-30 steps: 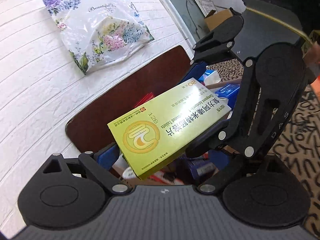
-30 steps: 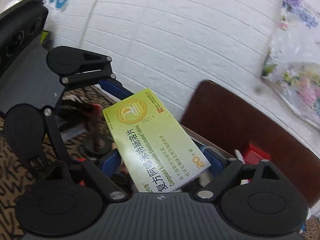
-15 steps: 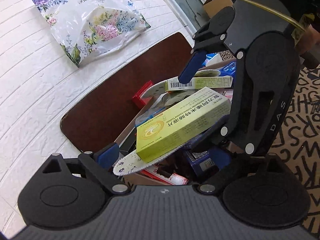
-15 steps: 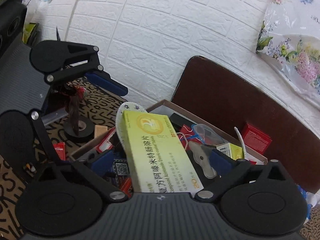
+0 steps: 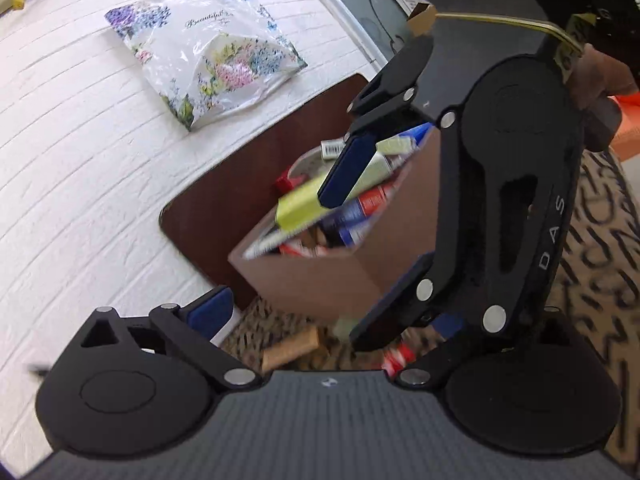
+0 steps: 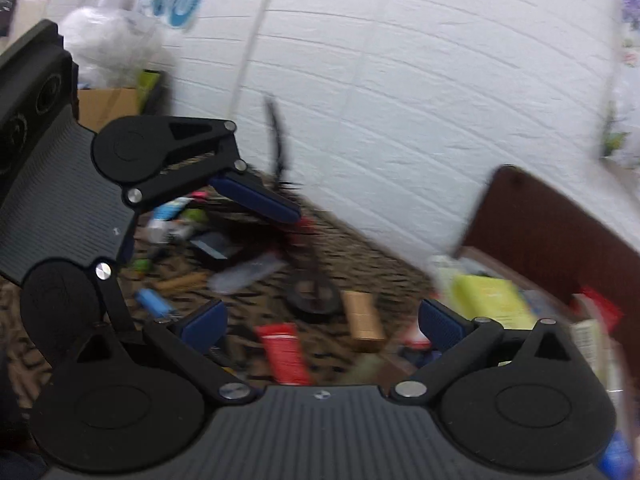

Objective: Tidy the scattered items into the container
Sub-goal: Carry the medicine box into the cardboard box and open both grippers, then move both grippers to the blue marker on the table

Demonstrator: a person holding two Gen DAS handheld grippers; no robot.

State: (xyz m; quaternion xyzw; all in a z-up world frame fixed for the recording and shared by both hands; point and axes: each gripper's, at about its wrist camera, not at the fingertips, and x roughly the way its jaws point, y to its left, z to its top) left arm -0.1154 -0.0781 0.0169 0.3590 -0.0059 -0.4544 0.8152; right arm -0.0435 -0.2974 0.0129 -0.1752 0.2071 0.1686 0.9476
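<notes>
The yellow-green medicine box lies on top of the items in the cardboard carton. My left gripper is low in front of the carton with its jaws opening and nothing between them. In the right wrist view its upper pad shows at the left. My right gripper stands open and empty over the patterned mat. In the left wrist view its upper pad hangs over the carton. A red box, a tan block and a black tape roll lie on the mat.
A dark brown board leans on the white brick wall behind the carton. A floral plastic bag hangs higher up. More small items are strewn over the mat at the left. A black speaker stands at the far left.
Both grippers let go of the yellow-green box, which dropped onto the carton's contents. Both drew back and lower, and the right wrist view swung left toward the mat.
</notes>
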